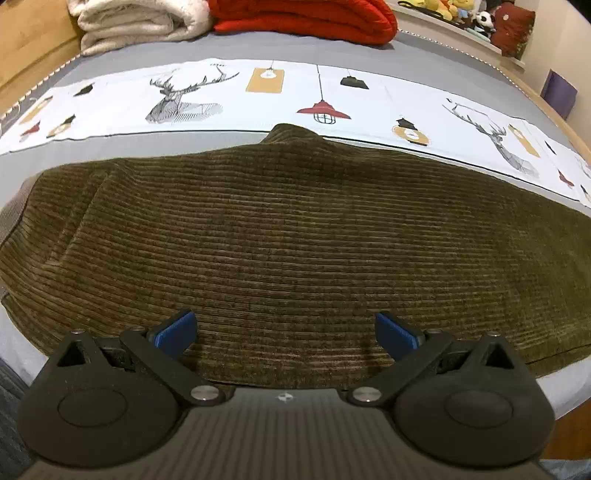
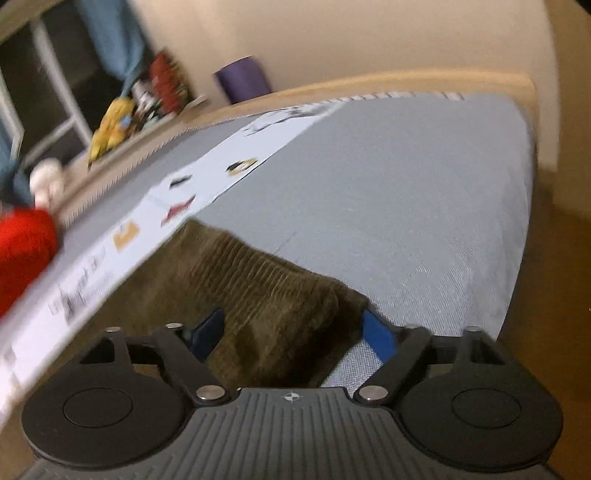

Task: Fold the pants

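Olive-brown corduroy pants (image 1: 295, 236) lie spread across the grey bed, filling the middle of the left wrist view. My left gripper (image 1: 284, 332) is open, its blue pads (image 1: 177, 330) wide apart just above the pants' near edge, holding nothing. In the blurred right wrist view, an end of the pants (image 2: 266, 295) lies on the bed between the fingers. My right gripper (image 2: 295, 332) is open, blue pads (image 2: 376, 336) on either side of that end, not closed on it.
A white printed sheet strip (image 1: 258, 99) with deer and lamps runs behind the pants. Folded white (image 1: 136, 22) and red blankets (image 1: 306, 18) sit at the bed's far side. Plush toys (image 1: 458, 11) line a shelf. The grey bed surface (image 2: 406, 206) extends right to the wooden frame.
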`<state>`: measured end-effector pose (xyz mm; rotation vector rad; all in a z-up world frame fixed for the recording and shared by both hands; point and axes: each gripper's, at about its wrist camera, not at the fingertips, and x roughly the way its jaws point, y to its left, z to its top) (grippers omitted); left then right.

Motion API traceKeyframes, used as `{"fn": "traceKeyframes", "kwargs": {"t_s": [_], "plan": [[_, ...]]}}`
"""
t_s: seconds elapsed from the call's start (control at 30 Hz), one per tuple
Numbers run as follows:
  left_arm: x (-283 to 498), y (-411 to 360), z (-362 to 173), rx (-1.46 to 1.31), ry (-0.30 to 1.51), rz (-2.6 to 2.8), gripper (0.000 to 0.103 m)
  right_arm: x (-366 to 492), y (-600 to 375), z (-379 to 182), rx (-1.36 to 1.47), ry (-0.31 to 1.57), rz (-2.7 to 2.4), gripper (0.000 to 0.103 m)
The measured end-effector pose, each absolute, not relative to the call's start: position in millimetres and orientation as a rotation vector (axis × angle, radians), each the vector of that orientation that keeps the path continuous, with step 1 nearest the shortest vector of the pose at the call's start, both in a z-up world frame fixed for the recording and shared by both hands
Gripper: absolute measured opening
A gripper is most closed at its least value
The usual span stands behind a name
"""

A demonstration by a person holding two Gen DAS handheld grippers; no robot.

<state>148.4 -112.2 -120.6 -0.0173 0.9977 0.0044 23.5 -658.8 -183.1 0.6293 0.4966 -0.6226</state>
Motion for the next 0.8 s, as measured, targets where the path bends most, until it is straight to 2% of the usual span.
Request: {"fn": "traceKeyframes", "kwargs": {"t_s": [0.03,0.4,0.47,0.57,0.7,0.8], "plan": [[150,-111,-121,-0.023,1.0,0.004,0.103,20,-663,-184,0.69,0.488,-0.563,0.018],[156,-78,-113,-0.069,0.988,0.06,0.103,6,-684,-192,1.073,0.414,-0.592,0.018],[156,-68,-108,-0.088,0.984,0.07,0.103,15,-671,-174,0.97,0.421,-0.626,0.017],[159,-49,-101,-0.124,0.982,0.092,0.103,43,-620,-124,0.609,0.367,-0.602,0.016],[160,-13,-92,-0.188,0.975,0.149,0.103,96,-506,-63,0.244,0.3,-0.342,0.016],[155,18,-88,-0.253,0.971,0.194,0.103,125,-396,-43,-0.029,0.257,-0.066,0.016]]}}
